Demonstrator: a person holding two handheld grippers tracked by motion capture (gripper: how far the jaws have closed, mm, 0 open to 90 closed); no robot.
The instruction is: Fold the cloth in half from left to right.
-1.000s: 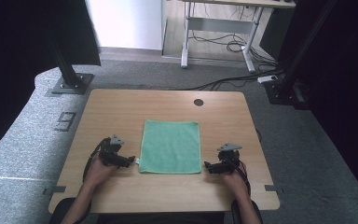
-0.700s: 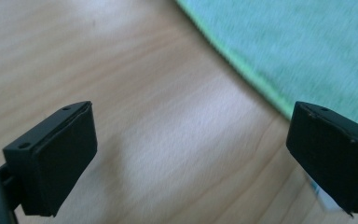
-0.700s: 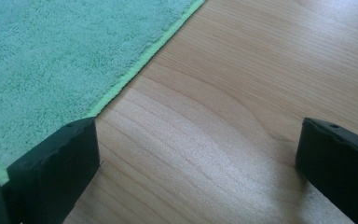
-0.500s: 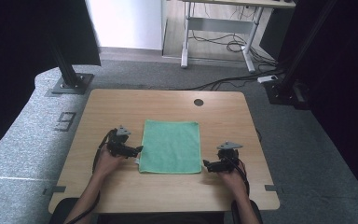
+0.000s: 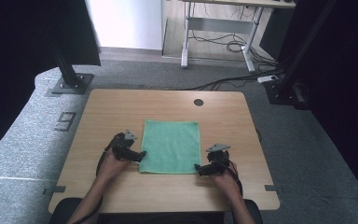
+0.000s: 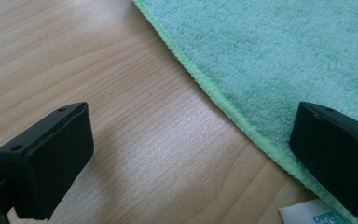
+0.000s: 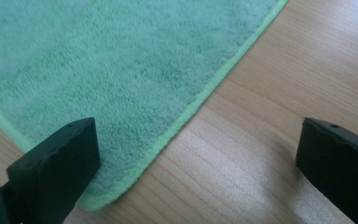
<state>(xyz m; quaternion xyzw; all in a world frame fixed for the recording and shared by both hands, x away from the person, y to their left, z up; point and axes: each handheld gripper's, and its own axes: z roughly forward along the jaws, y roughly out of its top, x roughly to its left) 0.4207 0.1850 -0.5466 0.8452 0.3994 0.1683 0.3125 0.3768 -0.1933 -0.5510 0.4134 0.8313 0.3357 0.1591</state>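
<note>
We see the cloth lying flat on the bare worktop, its long axis running away from us. Our left tongs and right tongs gape, each straddling a near corner.

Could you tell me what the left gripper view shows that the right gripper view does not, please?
The left gripper view has a small white label with blue print peeking out at the towel's hem, and the left gripper open, one jaw above bare wood and the other above the cloth. The right gripper view has the rounded near corner of the towel, with the right gripper open astride it. Both share the green terry-cloth towel lying flat, its lighter stitched hem, and the light wooden table.
</note>
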